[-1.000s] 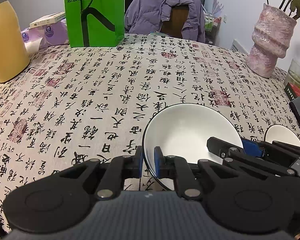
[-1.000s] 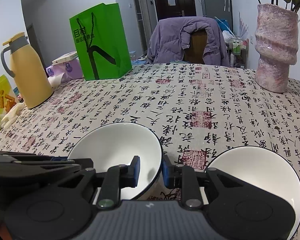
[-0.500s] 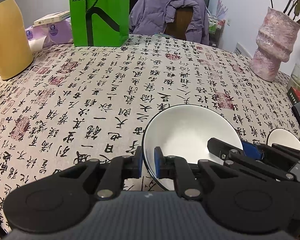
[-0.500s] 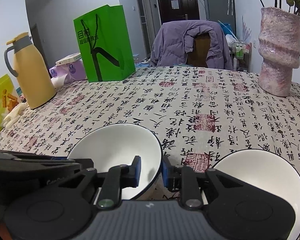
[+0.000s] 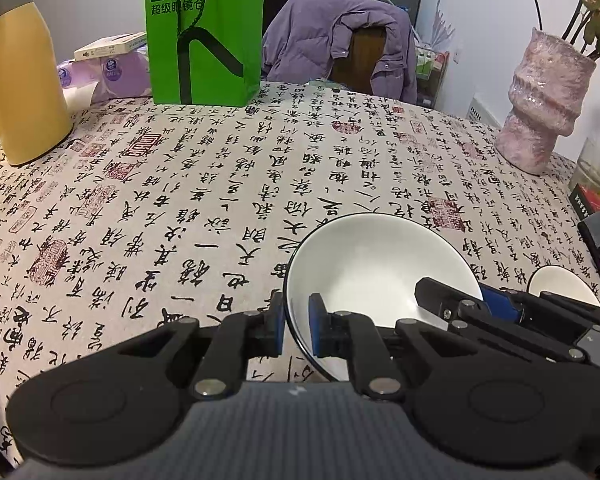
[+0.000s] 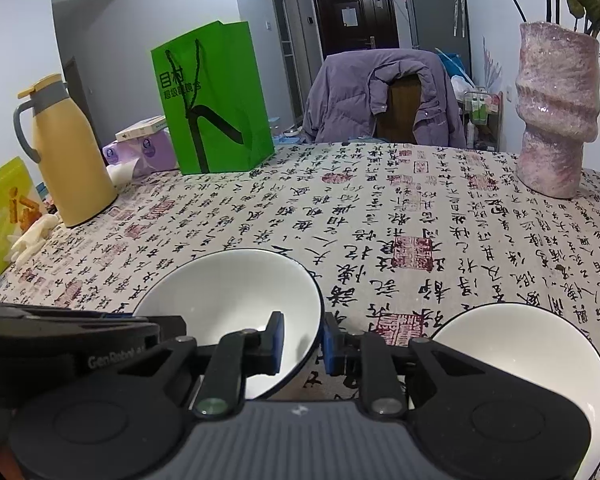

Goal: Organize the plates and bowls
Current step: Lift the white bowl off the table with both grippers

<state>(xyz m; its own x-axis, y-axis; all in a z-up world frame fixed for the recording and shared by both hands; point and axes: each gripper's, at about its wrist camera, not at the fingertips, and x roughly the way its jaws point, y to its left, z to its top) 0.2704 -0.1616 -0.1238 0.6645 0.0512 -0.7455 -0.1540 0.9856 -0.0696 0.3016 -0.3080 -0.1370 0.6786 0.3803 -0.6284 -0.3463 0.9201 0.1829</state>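
Both grippers pinch one white bowl (image 5: pixel 380 268), lower centre of frame: left gripper (image 5: pixel 295 330) on its left rim, right gripper (image 6: pixel 303 339) on its right rim. Lift level, both together; second bowl (image 6: pixel 520 356) sits lower right, a likely nesting target.

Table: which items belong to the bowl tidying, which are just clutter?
Job:
- held bowl, both grippers on its rim: left gripper, right gripper
- second bowl

Clutter:
- green bag
- yellow jug
- pink vase
- tissue packs

The second bowl (image 6: pixel 532 364) (lower right) is partly hidden behind the right claw (image 6: pixel 303 346); the yellow box (image 6: pixel 4 212) is cropped.
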